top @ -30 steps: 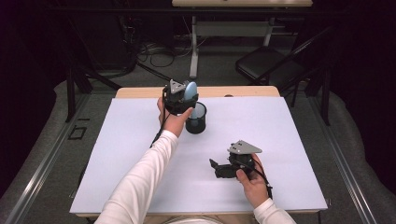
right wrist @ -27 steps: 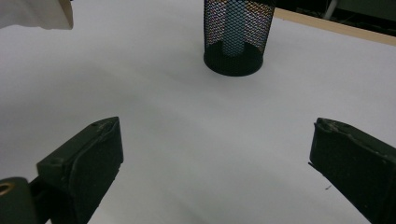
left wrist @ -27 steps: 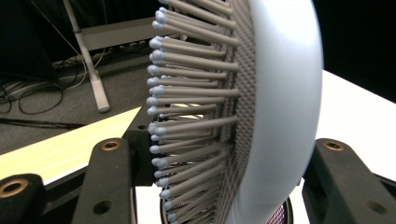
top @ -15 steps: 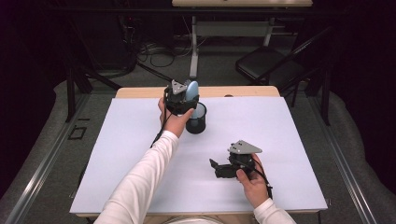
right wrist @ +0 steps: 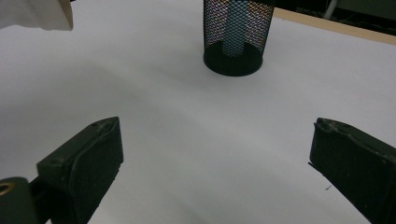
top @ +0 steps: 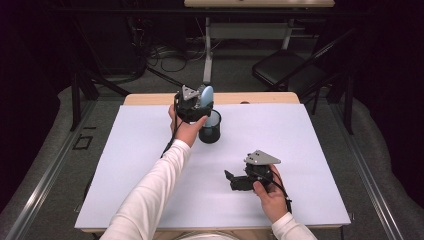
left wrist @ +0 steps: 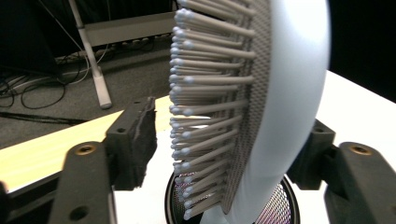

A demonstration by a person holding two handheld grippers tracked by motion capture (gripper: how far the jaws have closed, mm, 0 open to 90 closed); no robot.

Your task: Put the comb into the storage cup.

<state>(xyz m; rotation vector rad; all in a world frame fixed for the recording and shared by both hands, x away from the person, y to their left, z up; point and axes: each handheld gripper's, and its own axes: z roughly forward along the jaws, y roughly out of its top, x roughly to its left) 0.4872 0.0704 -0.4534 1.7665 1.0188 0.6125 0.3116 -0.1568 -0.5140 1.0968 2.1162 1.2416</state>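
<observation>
The brush (left wrist: 261, 107) has been stood handle-down in the mesh cup (top: 210, 127) at the far middle of the worktop (top: 310, 150), so placement looks done; only withdrawal is left. The left gripper (left wrist: 224, 140) is held above the cup, its jaws just opened and clear of the brush head between them. The right gripper (right wrist: 215, 154) is rested low, jaws spread and empty.

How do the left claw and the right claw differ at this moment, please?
The left claw is raised over the mesh cup, its jaws just opening around the hairbrush; the right claw sits low on the white table, open on nothing. Both have black jaws.
</observation>
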